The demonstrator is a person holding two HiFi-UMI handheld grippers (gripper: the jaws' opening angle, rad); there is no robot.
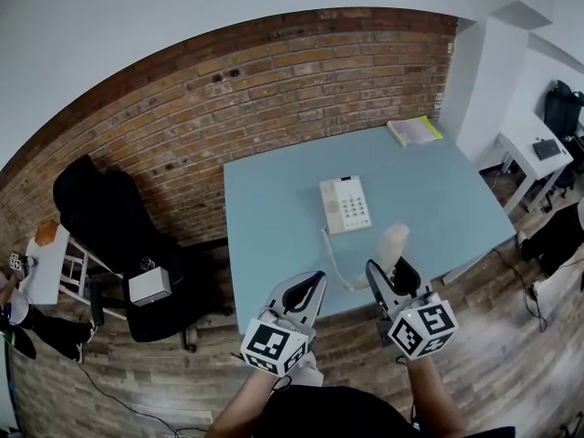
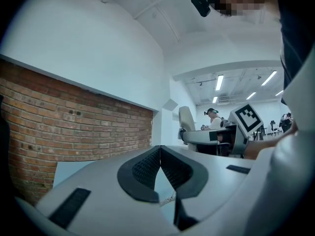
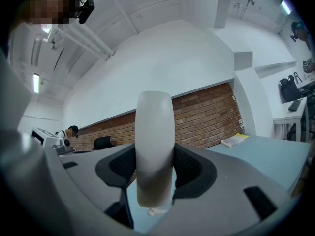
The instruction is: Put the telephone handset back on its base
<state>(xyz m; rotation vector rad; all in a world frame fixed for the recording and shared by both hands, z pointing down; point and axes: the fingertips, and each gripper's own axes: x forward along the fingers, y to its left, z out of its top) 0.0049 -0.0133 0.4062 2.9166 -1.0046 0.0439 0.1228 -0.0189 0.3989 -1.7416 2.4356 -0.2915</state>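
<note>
The white telephone base (image 1: 346, 204) with its keypad lies near the middle of the light blue table (image 1: 274, 208). A coiled cord (image 1: 335, 265) runs from its left side toward me. My right gripper (image 1: 394, 276) is shut on the cream handset (image 1: 393, 247), held upright above the table's near edge, right of and nearer than the base. In the right gripper view the handset (image 3: 154, 146) stands clamped between the dark pads (image 3: 189, 168). My left gripper (image 1: 308, 292) hovers at the near edge, shut and holding nothing; its pads (image 2: 147, 168) meet in the left gripper view.
A yellow book (image 1: 414, 130) lies at the table's far right corner. A brick wall (image 1: 274, 89) runs behind the table. A black office chair (image 1: 119, 226) stands to the left, with a white box (image 1: 149, 286) on it. A white desk (image 1: 538, 153) is at the right.
</note>
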